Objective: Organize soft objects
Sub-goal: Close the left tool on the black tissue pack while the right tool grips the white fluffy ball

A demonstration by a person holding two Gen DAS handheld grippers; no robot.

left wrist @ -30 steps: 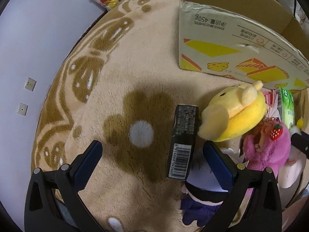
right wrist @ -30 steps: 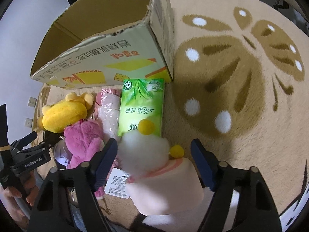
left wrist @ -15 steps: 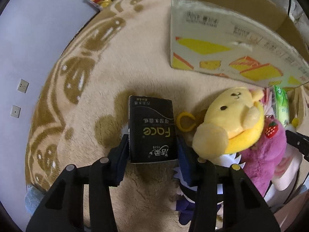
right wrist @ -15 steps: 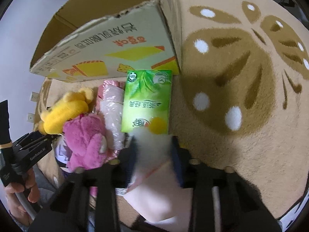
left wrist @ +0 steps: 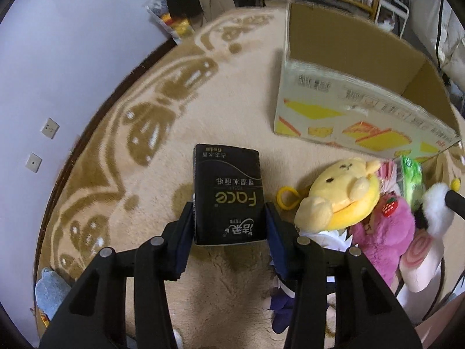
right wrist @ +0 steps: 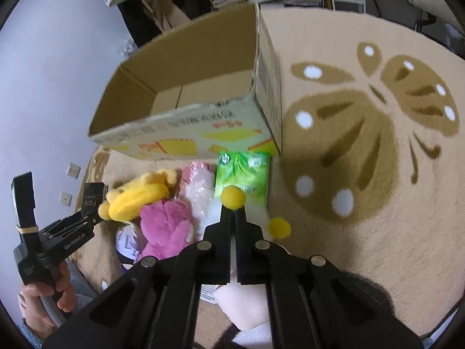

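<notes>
Where the black tissue pack sits, dead centre of the left wrist view, the left gripper has it clamped, fingers partway closed and pressed to both its long sides. Yellow plush at 3 o'clock of the pack, pink plush just beyond, touching it. Open cardboard box at 1 o'clock, standing on the beige rug.

Right wrist view: right gripper fully closed, pinching the white fluffy plush just under its yellow pom-pom. Green tissue pack at 12 o'clock of the fingertips, lying against the box front. Plastic-wrapped pink item at 10 o'clock. Person's hand on the left gripper handle, at 8 o'clock.
</notes>
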